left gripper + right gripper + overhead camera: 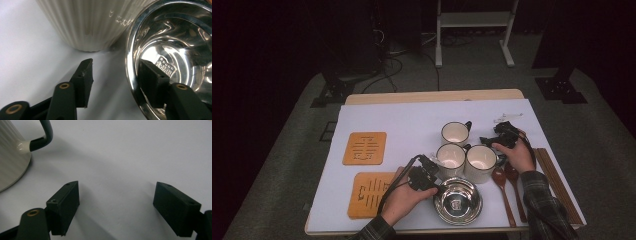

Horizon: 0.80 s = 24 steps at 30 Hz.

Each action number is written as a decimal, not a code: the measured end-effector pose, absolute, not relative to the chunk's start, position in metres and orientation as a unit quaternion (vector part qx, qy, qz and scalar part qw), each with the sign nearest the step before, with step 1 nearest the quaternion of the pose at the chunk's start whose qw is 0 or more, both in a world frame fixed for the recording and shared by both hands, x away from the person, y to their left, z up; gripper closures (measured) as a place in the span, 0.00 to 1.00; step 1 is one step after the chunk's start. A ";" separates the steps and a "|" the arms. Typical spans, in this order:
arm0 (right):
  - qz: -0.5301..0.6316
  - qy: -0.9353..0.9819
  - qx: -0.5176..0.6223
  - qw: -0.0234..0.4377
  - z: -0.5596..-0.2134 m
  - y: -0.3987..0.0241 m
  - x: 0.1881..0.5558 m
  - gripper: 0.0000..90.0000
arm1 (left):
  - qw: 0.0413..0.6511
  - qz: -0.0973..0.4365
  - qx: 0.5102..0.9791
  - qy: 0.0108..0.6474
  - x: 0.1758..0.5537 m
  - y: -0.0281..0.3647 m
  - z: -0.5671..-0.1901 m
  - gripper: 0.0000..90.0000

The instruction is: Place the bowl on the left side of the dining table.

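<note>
Left hand-held gripper (116, 80) straddling steel bowl (458, 201) rim, unclamped, three mugs (452, 156), two trivets (365, 148)

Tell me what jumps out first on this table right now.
The shiny steel bowl at the near edge, with the left gripper straddling its rim, one jaw inside, one outside. Behind it cluster three cream mugs, and the right gripper rests open beside them, nothing between its jaws.
</note>
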State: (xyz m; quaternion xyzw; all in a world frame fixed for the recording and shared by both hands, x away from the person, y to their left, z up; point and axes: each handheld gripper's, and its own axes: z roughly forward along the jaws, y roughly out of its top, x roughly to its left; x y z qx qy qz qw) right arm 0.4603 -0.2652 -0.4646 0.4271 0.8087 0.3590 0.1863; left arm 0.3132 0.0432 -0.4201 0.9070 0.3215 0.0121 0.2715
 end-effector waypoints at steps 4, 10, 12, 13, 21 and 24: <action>0.359 0.809 0.427 0.186 -0.465 -0.265 0.460 0.21 | 0.269 0.008 0.909 0.318 0.313 0.041 -0.419 0.58; 0.359 0.809 0.427 0.186 -0.465 -0.265 0.460 0.21 | 0.263 -0.001 0.913 0.313 0.313 0.039 -0.419 0.67; 0.359 0.809 0.427 0.186 -0.465 -0.265 0.460 0.22 | 0.265 -0.005 0.912 0.314 0.313 0.038 -0.420 0.69; 0.359 0.809 0.427 0.186 -0.465 -0.265 0.460 0.21 | 0.264 -0.006 0.912 0.314 0.313 0.038 -0.420 0.70; 0.359 0.809 0.427 0.186 -0.465 -0.265 0.460 0.21 | 0.263 -0.013 0.914 0.307 0.313 0.035 -0.421 0.76; 0.359 0.809 0.427 0.186 -0.465 -0.265 0.460 0.22 | 0.261 -0.020 0.916 0.304 0.313 0.035 -0.421 0.82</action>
